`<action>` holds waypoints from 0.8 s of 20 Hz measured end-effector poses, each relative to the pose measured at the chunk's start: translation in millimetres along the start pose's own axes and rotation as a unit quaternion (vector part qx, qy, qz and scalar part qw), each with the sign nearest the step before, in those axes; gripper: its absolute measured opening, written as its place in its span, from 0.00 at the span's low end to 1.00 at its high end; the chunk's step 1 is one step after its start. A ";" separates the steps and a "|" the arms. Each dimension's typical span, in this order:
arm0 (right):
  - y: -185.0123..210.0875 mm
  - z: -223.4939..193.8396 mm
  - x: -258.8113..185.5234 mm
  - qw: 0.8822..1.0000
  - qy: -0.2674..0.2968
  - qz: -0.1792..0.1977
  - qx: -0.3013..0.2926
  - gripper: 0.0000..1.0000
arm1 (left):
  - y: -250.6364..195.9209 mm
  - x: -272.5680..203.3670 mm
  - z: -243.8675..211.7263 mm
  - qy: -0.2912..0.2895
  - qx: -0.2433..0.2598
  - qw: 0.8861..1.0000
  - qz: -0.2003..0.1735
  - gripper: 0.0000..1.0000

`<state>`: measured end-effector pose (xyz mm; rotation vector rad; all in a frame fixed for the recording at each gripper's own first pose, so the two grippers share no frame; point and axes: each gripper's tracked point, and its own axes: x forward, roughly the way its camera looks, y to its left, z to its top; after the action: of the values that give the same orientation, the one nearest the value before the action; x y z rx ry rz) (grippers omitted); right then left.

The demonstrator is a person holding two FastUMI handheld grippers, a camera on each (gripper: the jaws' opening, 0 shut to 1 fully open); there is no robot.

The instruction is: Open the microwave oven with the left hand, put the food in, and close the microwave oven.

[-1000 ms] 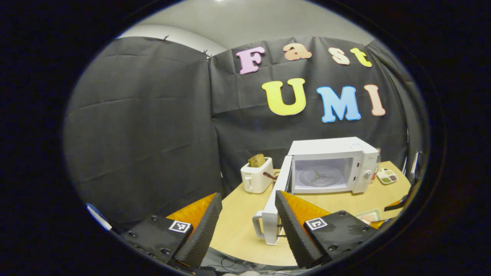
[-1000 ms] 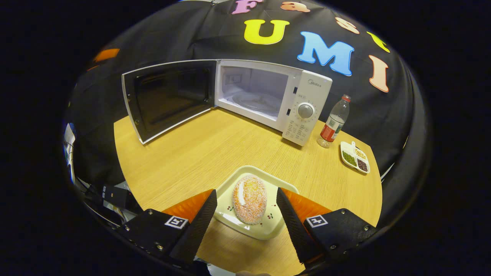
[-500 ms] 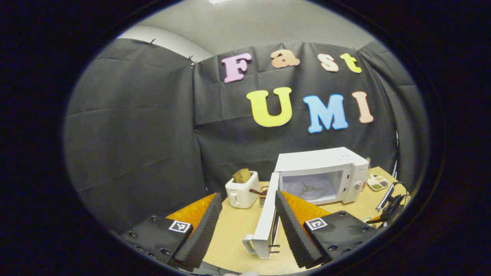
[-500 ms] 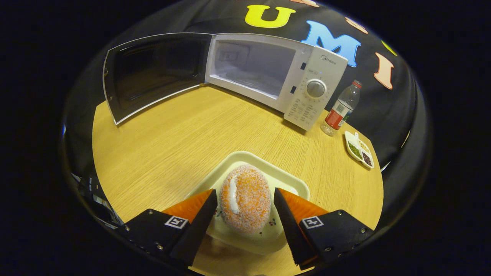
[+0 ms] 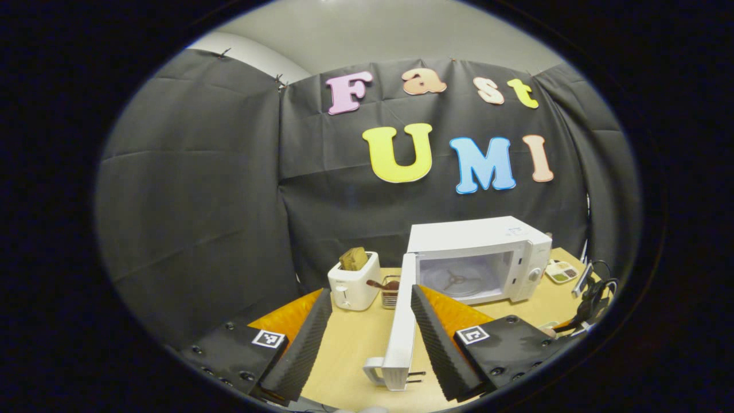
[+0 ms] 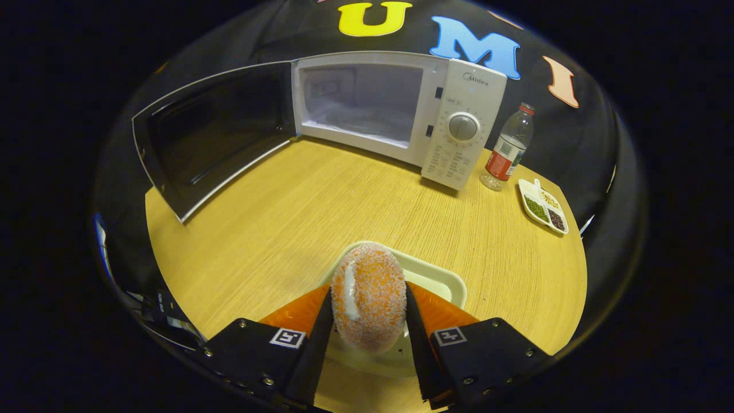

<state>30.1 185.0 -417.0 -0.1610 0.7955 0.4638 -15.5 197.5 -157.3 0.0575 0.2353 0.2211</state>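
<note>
The white microwave (image 6: pixel 453 115) stands at the back of the round wooden table with its door (image 6: pixel 212 135) swung wide to the left and its cavity (image 6: pixel 361 100) bare. An orange sugared bun (image 6: pixel 369 295) sits between both fingers of my right gripper (image 6: pixel 369 304), which is shut on it just over a cream plate (image 6: pixel 438 281). In the left gripper view the microwave (image 5: pixel 481 252) is farther off, its door (image 5: pixel 401 330) edge-on with the handle (image 5: pixel 374 370) near me. My left gripper (image 5: pixel 370 321) is open and holds nothing, back from that door.
A water bottle (image 6: pixel 504 155) and a small divided dish of beans (image 6: pixel 543 202) stand right of the microwave. A white toaster (image 5: pixel 352 278) with bread and a small basket (image 5: pixel 390 289) sit left of it. Cables hang at the table's right edge (image 5: pixel 590 292).
My right gripper has closed in on the bun and shut on it. My left gripper has drawn back from the open door, staying open.
</note>
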 end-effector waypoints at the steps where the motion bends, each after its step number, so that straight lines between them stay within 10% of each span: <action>1: 6.4 12.7 -1.4 1.000 -0.010 0.011 0.020 0.66 | 0.7 1.8 -0.6 0.000 0.000 1.000 -0.001 0.96; 10: 62.8 160.8 48.5 0.961 -0.107 0.087 0.241 0.66 | 9.7 11.8 -11.6 0.014 0.015 1.000 -0.013 0.96; 16: 72.2 229.4 129.9 0.931 -0.162 0.048 0.324 0.66 | 12.1 17.8 -7.4 0.011 0.032 0.999 -0.024 0.97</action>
<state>224.8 364.3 -348.8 0.5609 0.5957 0.2870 -2.9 213.5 -167.5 0.1131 0.2652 0.1661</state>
